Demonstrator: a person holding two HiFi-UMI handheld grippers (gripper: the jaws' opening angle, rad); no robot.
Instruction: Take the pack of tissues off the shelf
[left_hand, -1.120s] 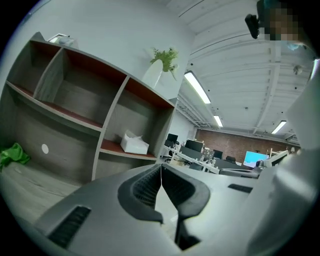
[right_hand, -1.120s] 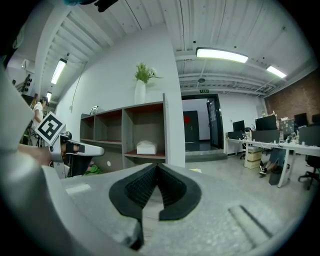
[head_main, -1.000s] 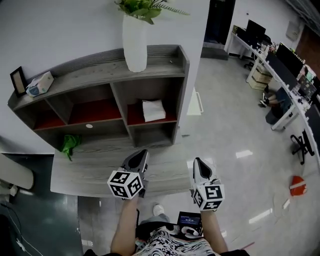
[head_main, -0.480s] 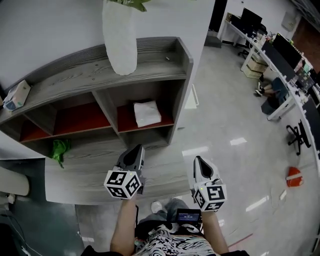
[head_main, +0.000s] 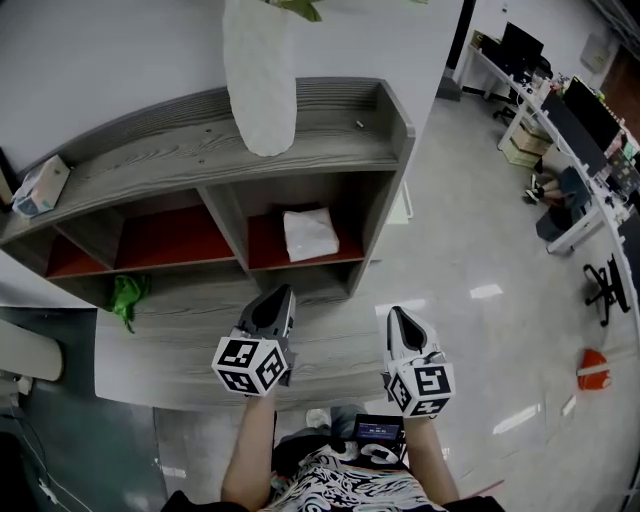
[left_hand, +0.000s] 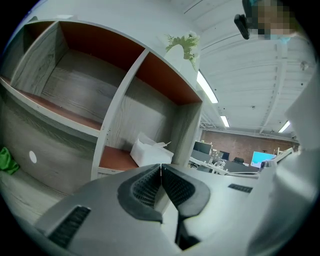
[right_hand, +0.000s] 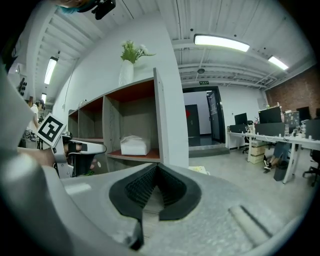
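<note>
The white pack of tissues (head_main: 309, 234) lies in the right-hand compartment with a red floor in the grey wooden shelf unit (head_main: 330, 150). It also shows in the left gripper view as the pack (left_hand: 150, 151) and in the right gripper view as the pack (right_hand: 135, 145). My left gripper (head_main: 283, 293) hovers over the lower ledge, below and a little left of the pack, jaws shut and empty (left_hand: 161, 166). My right gripper (head_main: 393, 313) hangs to the right of it, off the shelf's right end, also shut with nothing in it (right_hand: 157, 167).
A tall white vase (head_main: 260, 85) with a plant stands on the shelf top, and a small tissue box (head_main: 38, 187) sits at its left end. A green crumpled thing (head_main: 128, 297) lies on the lower ledge. Office desks (head_main: 580, 120) and an orange object (head_main: 594, 369) are off to the right.
The shelf has come closer and larger in the head view. Both grippers have kept their places low in the frame, still shut.
</note>
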